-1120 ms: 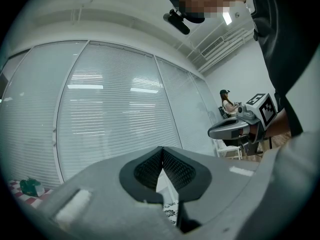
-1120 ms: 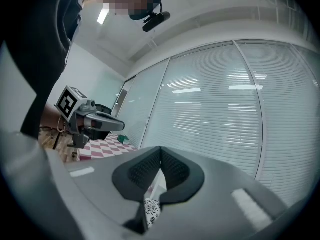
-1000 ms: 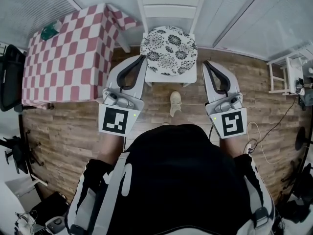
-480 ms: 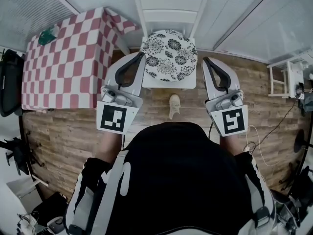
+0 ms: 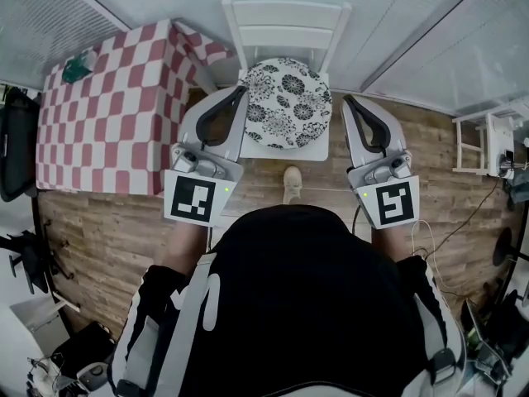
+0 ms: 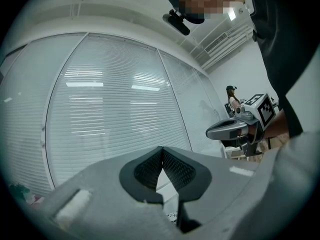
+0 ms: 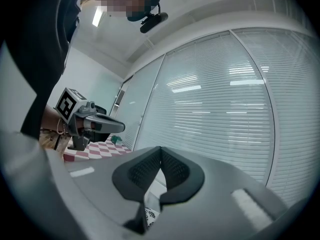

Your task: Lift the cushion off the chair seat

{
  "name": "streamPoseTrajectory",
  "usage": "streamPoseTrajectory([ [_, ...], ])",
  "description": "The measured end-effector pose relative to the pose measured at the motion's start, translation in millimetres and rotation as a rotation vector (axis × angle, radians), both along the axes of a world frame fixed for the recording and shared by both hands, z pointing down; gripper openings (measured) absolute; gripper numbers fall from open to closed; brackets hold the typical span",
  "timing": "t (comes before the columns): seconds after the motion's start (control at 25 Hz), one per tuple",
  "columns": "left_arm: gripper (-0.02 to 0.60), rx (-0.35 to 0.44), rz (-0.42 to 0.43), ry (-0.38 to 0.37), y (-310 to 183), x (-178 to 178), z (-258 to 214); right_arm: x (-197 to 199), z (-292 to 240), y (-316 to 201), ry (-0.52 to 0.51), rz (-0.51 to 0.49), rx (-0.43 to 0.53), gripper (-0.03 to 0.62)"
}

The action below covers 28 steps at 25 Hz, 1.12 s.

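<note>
Two grippers flank the white chair (image 5: 285,13): the left gripper (image 5: 242,92) at the seat's left edge and the right gripper (image 5: 347,100) at its right edge, probably to take the floral cushion (image 5: 287,102) from both sides; it lies flat on the seat, not yet lifted; only the head view shows that layout; the gripper views show both pairs of jaws closed together, empty.

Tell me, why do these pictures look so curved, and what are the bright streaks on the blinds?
Head view: a wide lens bows the floor planks outward; light is even. Left gripper view: a dark round border, and lamps seemingly reflect as streaks on the blinds. Right gripper view: same border, same streaks on the blinds.
</note>
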<state>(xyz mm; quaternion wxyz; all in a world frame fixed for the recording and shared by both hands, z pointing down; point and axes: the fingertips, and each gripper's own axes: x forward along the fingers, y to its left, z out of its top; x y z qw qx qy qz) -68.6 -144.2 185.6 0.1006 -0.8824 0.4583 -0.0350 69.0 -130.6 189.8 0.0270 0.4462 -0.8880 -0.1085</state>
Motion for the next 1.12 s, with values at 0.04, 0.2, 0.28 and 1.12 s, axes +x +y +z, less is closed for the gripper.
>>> streamPoseTrajectory([
  [0.04, 0.0, -0.001, -0.002, 0.0, -4, 1, 0, 1, 0, -4, 0.0, -0.004, 0.0, 0.0],
  [0.2, 0.0, 0.0, -0.01, -0.002, -20, 6, 2, 5, 0, -22, -0.002, -0.016, 0.004, 0.0],
  [0.28, 0.0, -0.001, -0.021, 0.001, -29, 8, 2, 7, 0, -31, -0.003, -0.023, 0.004, 0.0],
  [1.12, 0.0, -0.017, -0.015, -0.002, -78, 20, 11, 17, 12, -86, -0.014, -0.048, -0.033, 0.0],
])
